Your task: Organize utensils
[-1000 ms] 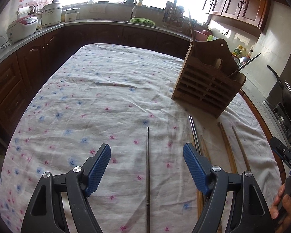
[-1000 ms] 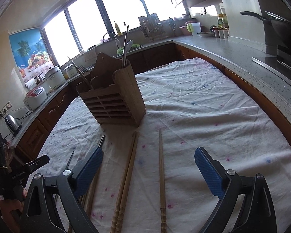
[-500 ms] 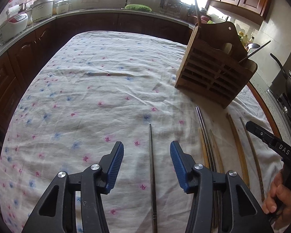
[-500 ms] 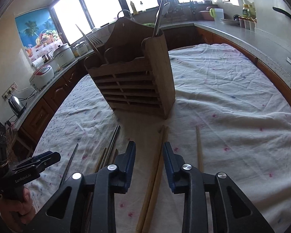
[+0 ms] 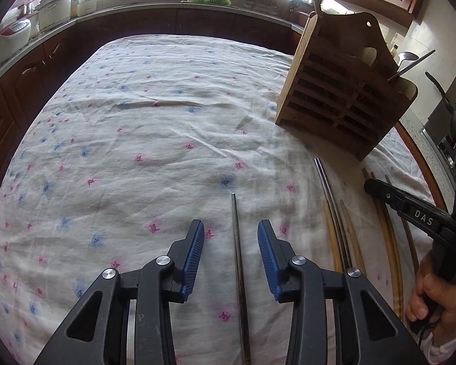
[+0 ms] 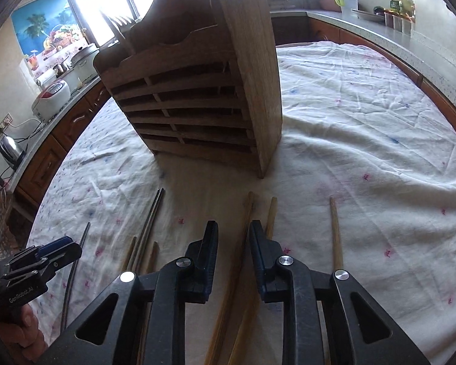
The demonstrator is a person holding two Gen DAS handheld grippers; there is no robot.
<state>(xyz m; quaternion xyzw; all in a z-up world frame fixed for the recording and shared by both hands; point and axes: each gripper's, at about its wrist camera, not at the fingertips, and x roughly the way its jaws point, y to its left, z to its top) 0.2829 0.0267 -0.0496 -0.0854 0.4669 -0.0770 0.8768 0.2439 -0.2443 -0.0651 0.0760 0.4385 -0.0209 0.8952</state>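
Observation:
A wooden utensil holder [image 5: 346, 91] [image 6: 203, 97] stands on the flowered tablecloth, with a few utensils sticking out of its top. My left gripper [image 5: 231, 235] is open, low over the cloth, its jaws on either side of a single metal chopstick [image 5: 238, 261]. My right gripper [image 6: 233, 237] is open but narrow, straddling a wooden chopstick [image 6: 238, 261]. A second wooden chopstick [image 6: 269, 219] lies just right of it and a third [image 6: 336, 237] farther right. A metal chopstick pair [image 6: 150, 228] [image 5: 331, 194] and more wooden ones lie between the grippers.
The table [image 5: 136, 127] is ringed by kitchen counters with rice cookers [image 5: 7, 35], a kettle [image 6: 10, 149] and a sink. A stove with a pan [image 5: 450, 115] is at the right edge. The right gripper's arm [image 5: 410, 210] shows in the left wrist view.
Both grippers moved forward and down towards the cloth. The left jaws narrowed around the metal chopstick. The right jaws narrowed from wide open around a wooden chopstick, nearer the holder.

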